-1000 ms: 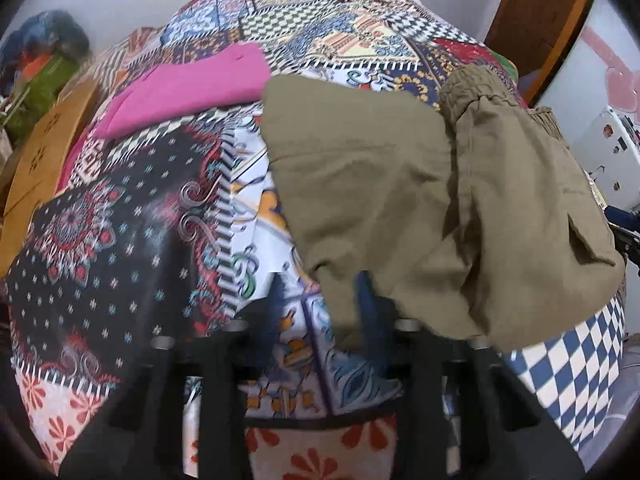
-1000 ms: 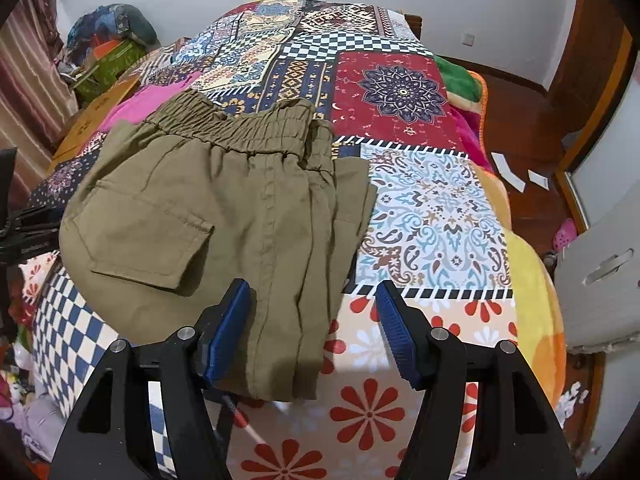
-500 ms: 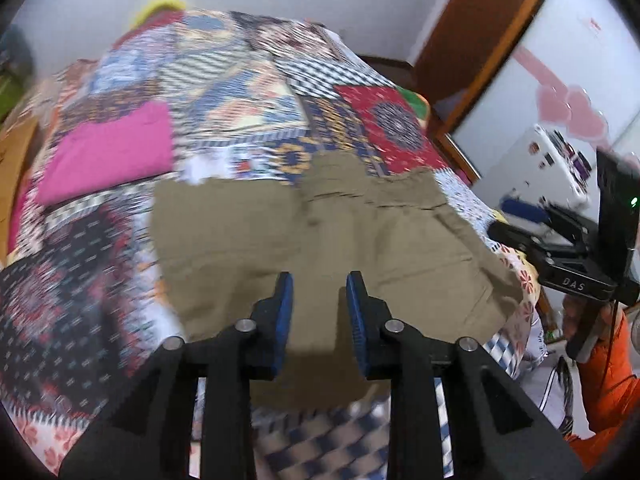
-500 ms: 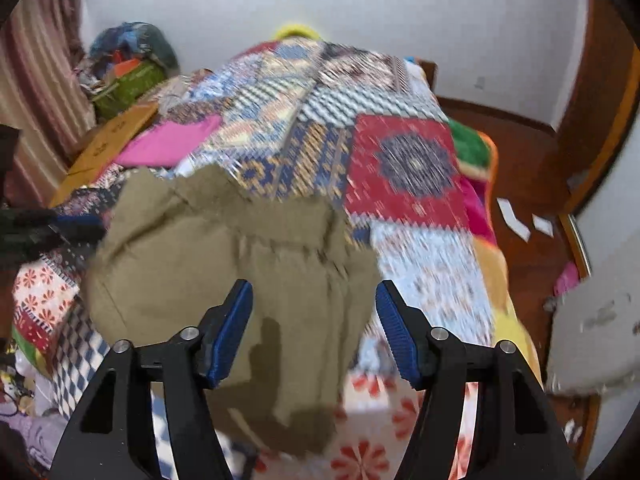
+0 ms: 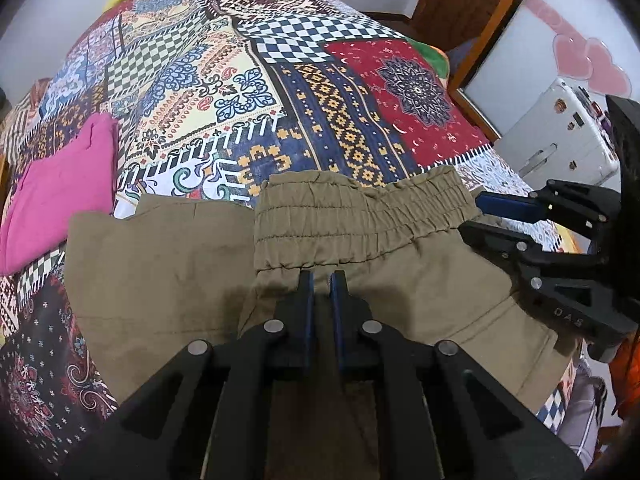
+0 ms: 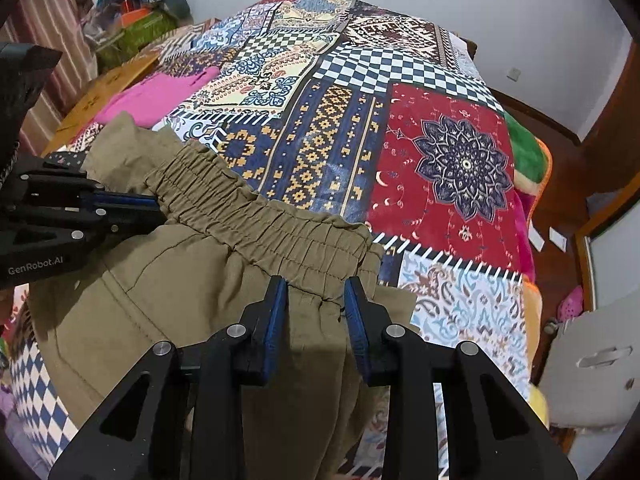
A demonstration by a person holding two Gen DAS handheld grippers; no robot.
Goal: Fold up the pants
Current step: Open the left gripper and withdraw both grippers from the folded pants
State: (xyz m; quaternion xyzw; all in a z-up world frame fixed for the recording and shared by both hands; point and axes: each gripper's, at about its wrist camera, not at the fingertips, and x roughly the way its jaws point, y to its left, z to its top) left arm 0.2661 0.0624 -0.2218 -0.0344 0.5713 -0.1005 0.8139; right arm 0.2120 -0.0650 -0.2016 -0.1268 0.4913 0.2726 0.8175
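Note:
Olive pants lie folded on the patchwork bedspread, elastic waistband towards the far side. My left gripper points down just below the waistband's left part, its jaws shut and pinching the olive cloth. In the right wrist view it comes in from the left at the waistband's end. My right gripper straddles the waistband's right part of the pants. Its jaws are closing with bunched cloth between them, the pads still apart. The left wrist view shows it at the right.
A pink garment lies on the bed to the left of the pants. A white suitcase stands off the bed's right side. A wooden board and a pile of bags sit far left. The bed's near edge drops below the pants.
Both grippers moved in from the pants' outer edges to the waistband. The left jaws went from slightly apart to shut on the cloth; the right jaws narrowed around the waistband.

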